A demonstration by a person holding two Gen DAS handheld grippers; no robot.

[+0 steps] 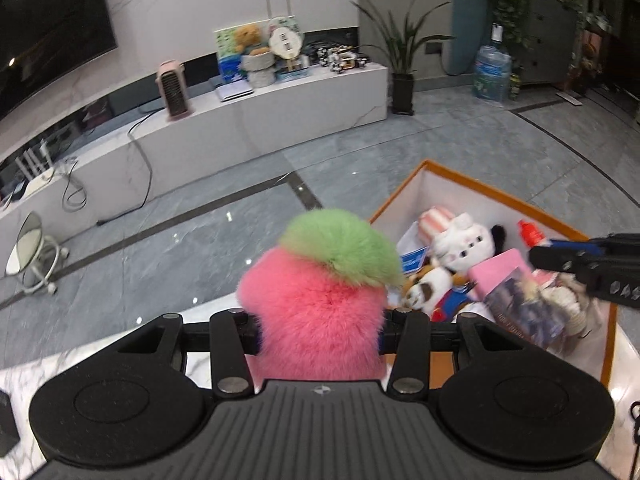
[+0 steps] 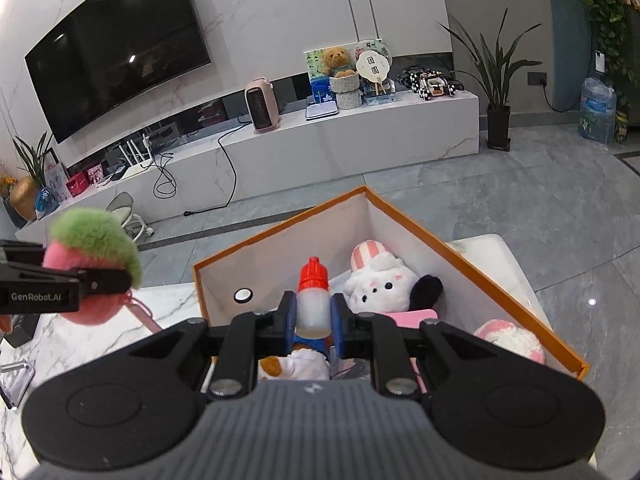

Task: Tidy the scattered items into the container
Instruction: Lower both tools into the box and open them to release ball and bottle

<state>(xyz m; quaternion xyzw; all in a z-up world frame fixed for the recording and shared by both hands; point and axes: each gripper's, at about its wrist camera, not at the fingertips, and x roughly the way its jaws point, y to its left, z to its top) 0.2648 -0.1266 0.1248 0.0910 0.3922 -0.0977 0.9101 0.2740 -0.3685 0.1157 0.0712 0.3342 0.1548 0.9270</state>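
A fluffy pink plush strawberry with a green top (image 1: 320, 284) is clamped between the fingers of the left gripper (image 1: 320, 332), and it is held above the near edge of a white marble tabletop (image 1: 100, 364), just left of the container. The container is an open box with an orange rim and white inner walls (image 1: 472, 184), set on the same tabletop. In the right wrist view, a small translucent squeeze bottle with a red cap (image 2: 313, 304) is gripped upright between the blue-padded fingers of the right gripper (image 2: 314, 320), and it is held over the box interior. Several items are already seen inside the box: a white plush rabbit with a black ear (image 2: 384, 286), a pink-and-white striped plush piece (image 2: 366, 254) at the rabbit's head, a brown-and-white plush toy (image 1: 424, 288) toward the near side, a pink flat object (image 1: 502, 270) and another pink-and-white plush (image 2: 510, 340) against the right wall. A round white-and-black disc (image 2: 243, 295) is seen on the box's left inner wall. Far behind, a television (image 2: 116, 44), a pink heater (image 2: 262, 106) and a teddy bear (image 2: 335, 60) are seen along a low white cabinet.
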